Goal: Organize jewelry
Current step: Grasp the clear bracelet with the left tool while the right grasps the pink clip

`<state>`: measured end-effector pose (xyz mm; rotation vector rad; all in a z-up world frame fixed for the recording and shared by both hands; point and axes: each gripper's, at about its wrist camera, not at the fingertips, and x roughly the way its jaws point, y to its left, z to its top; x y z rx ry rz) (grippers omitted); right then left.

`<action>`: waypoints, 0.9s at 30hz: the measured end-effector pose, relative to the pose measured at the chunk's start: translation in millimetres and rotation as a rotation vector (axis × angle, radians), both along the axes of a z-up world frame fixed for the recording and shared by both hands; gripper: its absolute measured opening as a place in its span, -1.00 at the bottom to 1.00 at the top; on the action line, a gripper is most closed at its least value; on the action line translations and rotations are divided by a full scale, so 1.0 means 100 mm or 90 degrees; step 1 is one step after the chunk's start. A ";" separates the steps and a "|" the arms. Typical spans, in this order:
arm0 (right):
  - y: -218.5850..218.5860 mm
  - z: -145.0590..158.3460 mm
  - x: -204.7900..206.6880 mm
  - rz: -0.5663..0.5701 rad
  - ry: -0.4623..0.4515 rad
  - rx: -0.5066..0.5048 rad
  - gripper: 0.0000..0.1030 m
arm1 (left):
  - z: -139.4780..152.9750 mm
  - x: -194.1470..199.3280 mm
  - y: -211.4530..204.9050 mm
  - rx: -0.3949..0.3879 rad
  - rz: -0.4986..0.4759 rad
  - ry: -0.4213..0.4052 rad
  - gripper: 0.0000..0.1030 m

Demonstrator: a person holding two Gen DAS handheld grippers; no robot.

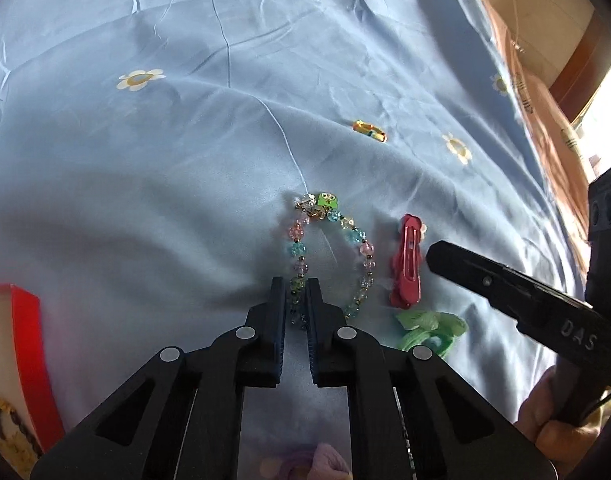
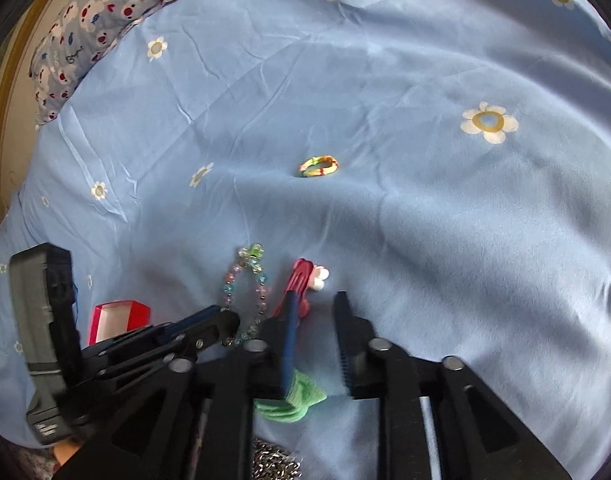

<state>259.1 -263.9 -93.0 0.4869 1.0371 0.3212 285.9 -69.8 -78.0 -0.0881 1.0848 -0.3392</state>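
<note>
Item: beaded bracelet (image 1: 329, 256), near side pinched between my left gripper (image 1: 296, 292) jaws. Red hair clip (image 1: 405, 264) just beside it. My right gripper (image 2: 315, 304), lettered "DAS", jaws wide.

Pastel bead bracelet (image 1: 329, 256) — looped flat on blue sheet (image 1: 145, 160).
</note>
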 end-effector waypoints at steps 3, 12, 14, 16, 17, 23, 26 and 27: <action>0.09 0.05 -0.02 0.014 -0.009 -0.002 -0.35 | 0.03 -0.07 0.12 0.000 0.010 -0.005 -0.87; 0.48 -0.05 0.04 0.050 -0.021 -0.115 -0.53 | 0.22 -0.37 0.44 -0.029 0.039 -0.027 -0.88; 0.51 -0.04 0.04 0.052 -0.026 -0.128 -0.65 | 0.27 -0.42 0.49 -0.037 0.043 -0.032 -0.88; 0.50 -0.02 0.03 0.049 -0.030 -0.128 -0.72 | 0.32 -0.48 0.53 -0.045 0.045 -0.038 -0.88; 0.49 0.00 0.01 0.048 -0.034 -0.124 -0.72 | 0.36 -0.52 0.55 -0.050 0.046 -0.043 -0.88; 0.53 0.21 -0.13 0.062 -0.062 -0.104 -0.72 | 0.57 -0.71 0.65 -0.070 0.051 -0.068 -0.88; 0.61 0.35 -0.22 0.078 -0.077 -0.088 -0.72 | 0.66 -0.85 0.75 -0.079 0.060 -0.077 -0.88; 0.64 0.41 -0.27 0.084 -0.083 -0.081 -0.72 | 0.69 -0.89 0.78 -0.083 0.064 -0.080 -0.88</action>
